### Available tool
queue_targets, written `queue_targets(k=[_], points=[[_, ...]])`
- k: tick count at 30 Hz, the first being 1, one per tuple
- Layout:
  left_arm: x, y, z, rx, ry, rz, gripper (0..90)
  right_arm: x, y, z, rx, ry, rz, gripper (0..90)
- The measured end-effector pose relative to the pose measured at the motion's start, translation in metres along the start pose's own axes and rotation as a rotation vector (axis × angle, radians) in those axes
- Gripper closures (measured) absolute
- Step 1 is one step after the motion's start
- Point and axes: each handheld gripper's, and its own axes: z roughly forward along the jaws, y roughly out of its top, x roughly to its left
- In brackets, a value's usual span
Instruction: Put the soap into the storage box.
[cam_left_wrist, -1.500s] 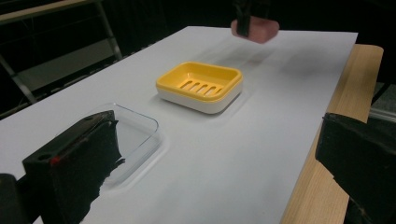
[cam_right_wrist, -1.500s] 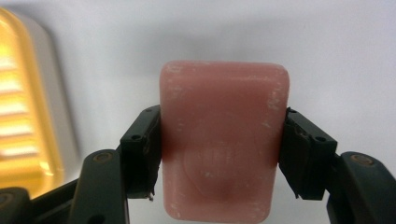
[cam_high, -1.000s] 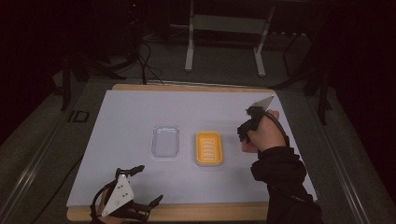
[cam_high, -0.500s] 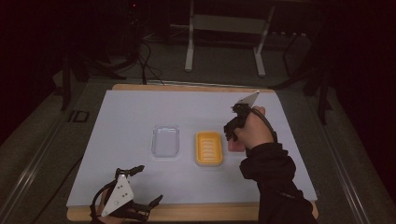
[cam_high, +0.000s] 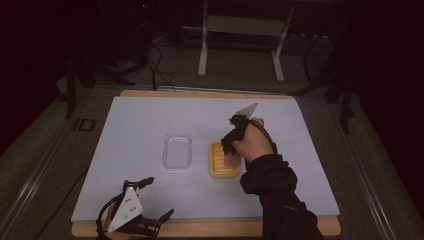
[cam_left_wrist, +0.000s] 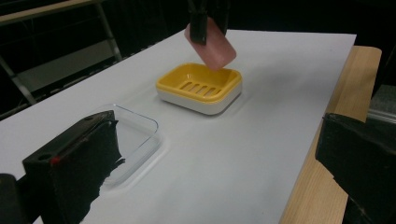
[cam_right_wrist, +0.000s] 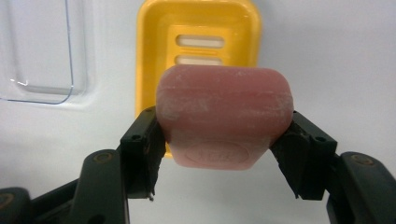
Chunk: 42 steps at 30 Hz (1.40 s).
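A pink soap bar (cam_right_wrist: 224, 121) is clamped between the jaws of my right gripper (cam_right_wrist: 224, 149), which is shut on it. The bar (cam_left_wrist: 211, 43) hangs just above a yellow soap dish (cam_left_wrist: 198, 87) with a slotted floor, over its right side in the high view. The dish (cam_high: 219, 165) sits mid-table on the white sheet, and the right gripper (cam_high: 231, 145) points down over it. My left gripper (cam_high: 150, 200) rests at the table's front left edge, open, with nothing between its jaws.
A clear plastic lid (cam_high: 177, 151) lies flat left of the dish, also seen in the left gripper view (cam_left_wrist: 130, 140). The white sheet (cam_high: 150, 115) covers a wooden tabletop (cam_left_wrist: 327, 154). Metal stand legs (cam_high: 202, 55) rise beyond the far edge.
My right gripper has carried the pink soap leftward from the table's right side to above the yellow dish. The left gripper has stayed put.
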Motion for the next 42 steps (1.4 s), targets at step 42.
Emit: queue_targets(k=[42], points=[[0.0,0.0,0.0,0.006,-0.006,0.002,0.4,0.014,0.018,0.039,-0.001,0.003,-0.084,33.2]])
